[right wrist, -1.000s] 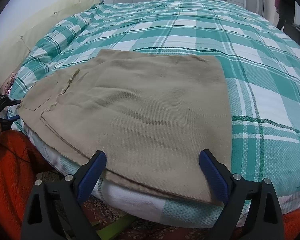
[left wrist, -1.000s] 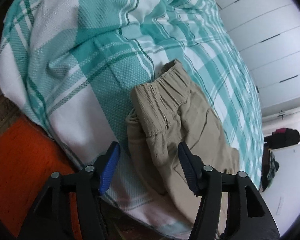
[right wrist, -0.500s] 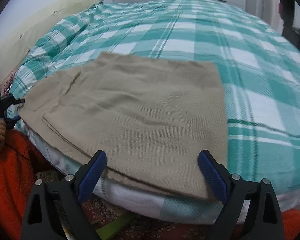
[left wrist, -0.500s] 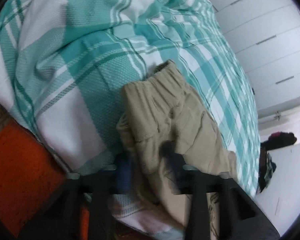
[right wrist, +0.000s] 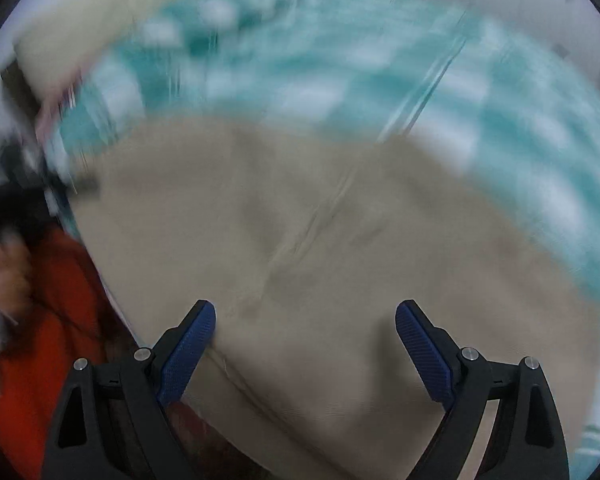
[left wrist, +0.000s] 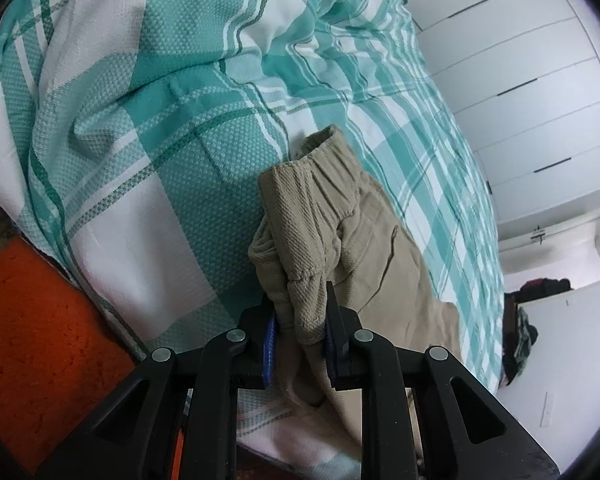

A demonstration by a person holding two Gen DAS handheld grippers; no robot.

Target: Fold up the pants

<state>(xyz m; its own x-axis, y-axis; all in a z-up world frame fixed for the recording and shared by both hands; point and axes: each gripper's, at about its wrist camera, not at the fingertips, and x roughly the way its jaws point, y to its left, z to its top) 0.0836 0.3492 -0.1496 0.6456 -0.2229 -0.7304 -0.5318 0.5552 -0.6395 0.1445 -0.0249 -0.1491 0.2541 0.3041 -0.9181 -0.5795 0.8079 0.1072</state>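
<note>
Left gripper [left wrist: 300,330] clamps pants [left wrist: 340,240] | right gripper [right wrist: 305,334] fingers wide, seemingly empty

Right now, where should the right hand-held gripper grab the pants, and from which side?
Probably the near hem edge of the pants, approached from the bed's near side. The right hand-held gripper is open over that edge; the left hand-held gripper already pinches the waistband corner.

Teal plaid bedspread [left wrist: 204,128], white wardrobe doors [left wrist: 540,92], orange rug [left wrist: 32,344]
</note>
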